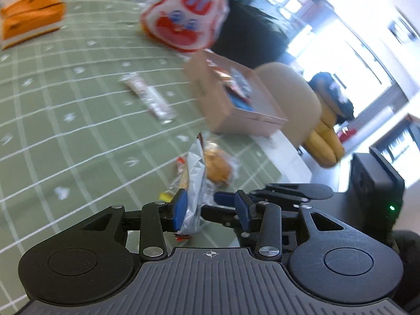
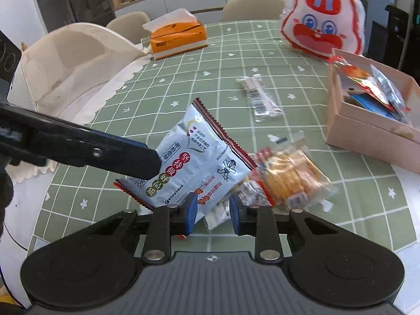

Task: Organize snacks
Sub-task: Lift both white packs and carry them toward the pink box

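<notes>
A silver snack packet [image 2: 194, 155] with a red zigzag edge lies tilted on the green checked tablecloth [image 2: 183, 78]. My left gripper [image 1: 211, 210] is open, its jaws on either side of that packet's edge [image 1: 194, 183]; its finger reaches in from the left in the right wrist view [image 2: 126, 157]. My right gripper [image 2: 212, 212] is open just before the packet and a small white wrapper [image 2: 218, 215]. A clear bag of golden crackers [image 2: 291, 178] lies to the right. A long clear-wrapped bar [image 2: 260, 99] lies further back. A pink cardboard box [image 2: 372, 131] holds several snacks.
A red-and-white rabbit-face bag [image 2: 323, 18] stands behind the box. An orange tissue box [image 2: 178, 39] sits at the far side. Beige chairs [image 2: 65, 65] ring the table. In the left wrist view, bananas [image 1: 325, 141] lie beyond the table's edge.
</notes>
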The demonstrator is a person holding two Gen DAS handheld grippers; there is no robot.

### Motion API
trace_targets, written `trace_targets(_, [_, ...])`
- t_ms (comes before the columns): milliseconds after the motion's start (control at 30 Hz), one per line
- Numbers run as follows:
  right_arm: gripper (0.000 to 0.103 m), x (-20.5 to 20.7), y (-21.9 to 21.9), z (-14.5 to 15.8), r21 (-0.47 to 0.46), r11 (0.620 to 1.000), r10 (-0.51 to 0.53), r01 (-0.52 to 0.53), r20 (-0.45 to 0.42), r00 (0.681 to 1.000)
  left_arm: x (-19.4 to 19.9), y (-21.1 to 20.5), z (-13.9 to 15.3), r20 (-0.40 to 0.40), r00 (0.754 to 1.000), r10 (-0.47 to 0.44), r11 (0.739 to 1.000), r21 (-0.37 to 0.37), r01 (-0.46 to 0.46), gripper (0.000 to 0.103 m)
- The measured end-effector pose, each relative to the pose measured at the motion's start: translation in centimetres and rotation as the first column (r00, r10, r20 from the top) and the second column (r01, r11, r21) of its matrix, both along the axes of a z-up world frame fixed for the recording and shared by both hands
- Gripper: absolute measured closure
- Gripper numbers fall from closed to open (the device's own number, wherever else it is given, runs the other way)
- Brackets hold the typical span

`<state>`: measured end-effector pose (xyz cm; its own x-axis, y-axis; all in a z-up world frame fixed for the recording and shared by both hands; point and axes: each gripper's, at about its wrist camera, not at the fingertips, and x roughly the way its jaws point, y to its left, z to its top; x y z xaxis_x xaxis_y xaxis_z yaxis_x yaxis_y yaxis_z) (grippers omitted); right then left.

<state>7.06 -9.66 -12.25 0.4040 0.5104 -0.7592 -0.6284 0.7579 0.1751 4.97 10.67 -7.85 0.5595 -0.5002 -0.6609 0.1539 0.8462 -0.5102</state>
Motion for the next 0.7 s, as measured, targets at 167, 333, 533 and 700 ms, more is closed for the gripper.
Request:
trace_targets(167, [0.076, 0.5, -2.5, -1.0, 0.006, 1.0, -0.028, 0.029, -0.024, 0.999, 2.3, -2.0, -1.5, -0.051, 0.998, 0.023, 0.995, 0.093, -0.018, 0.058])
trace_targets(333, [0.076, 0.8, -3.8, -1.1, 0.01, 1.0, -0.025, 0.025, -0.013, 1.0, 3.4, -3.6, -0.9, -0.054, 0.998, 0.015, 0.996, 0.089, -0.01, 0.058])
trace_targets(533, [0.076, 0.5, -7.0, -0.4, 0.004, 0.999, -0.038, 0.038, 0.015, 0.999, 2.3, -8.4, 1.5, -0.047, 0.988, -0.146, 0.987, 0.063, 0.148, 0.061])
trace_targets(700, [0.076, 0.5, -10.0, -0.9, 0.011, 0.998, -0.063, 0.063, 0.01, 0.998, 1.9, -12.2, 1.2, -0.034, 0.985, -0.169, 0.967, 0.185, 0.173, 0.082])
